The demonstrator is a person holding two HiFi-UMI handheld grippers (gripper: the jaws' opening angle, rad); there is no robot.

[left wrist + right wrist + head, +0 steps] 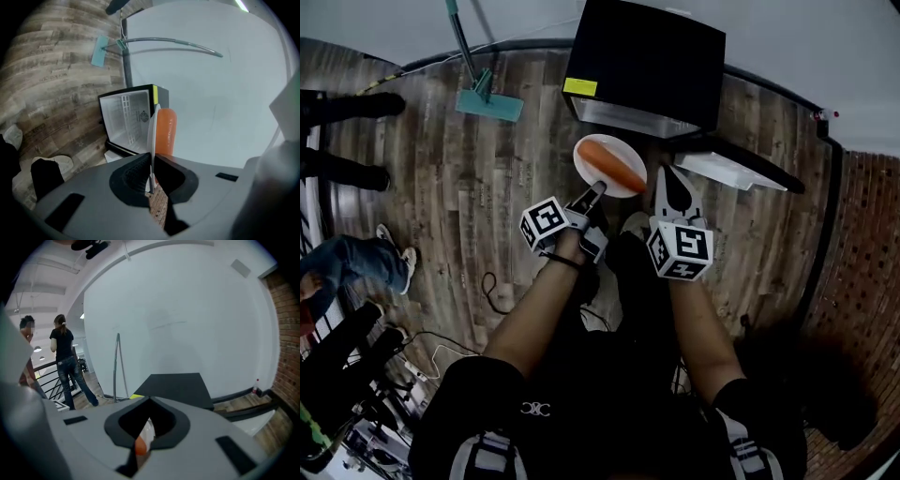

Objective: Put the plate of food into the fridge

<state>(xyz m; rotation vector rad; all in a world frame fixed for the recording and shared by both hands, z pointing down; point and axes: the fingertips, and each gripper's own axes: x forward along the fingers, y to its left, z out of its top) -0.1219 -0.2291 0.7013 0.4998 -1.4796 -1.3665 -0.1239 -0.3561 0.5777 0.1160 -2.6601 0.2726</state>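
A white plate (598, 153) carrying an orange carrot (614, 166) hangs above the floor in front of the black mini fridge (647, 61). My left gripper (596, 191) is shut on the plate's near rim. In the left gripper view the plate (152, 126) stands edge-on between the jaws of that gripper (151, 155), with the carrot (165, 132) to its right and the fridge's white inside (126, 123) beyond. My right gripper (667, 180) hovers just right of the plate, shut and holding nothing. In the right gripper view, its gripper (149, 400) shows the plate (147, 431) below the jaws.
The fridge door (741, 167) stands open to the right, near a brick wall (862, 281). A teal mop (487, 101) rests on the wood floor at the back left. People's feet (356, 103) and legs (356, 262) are at the left. Cables (492, 295) lie near me.
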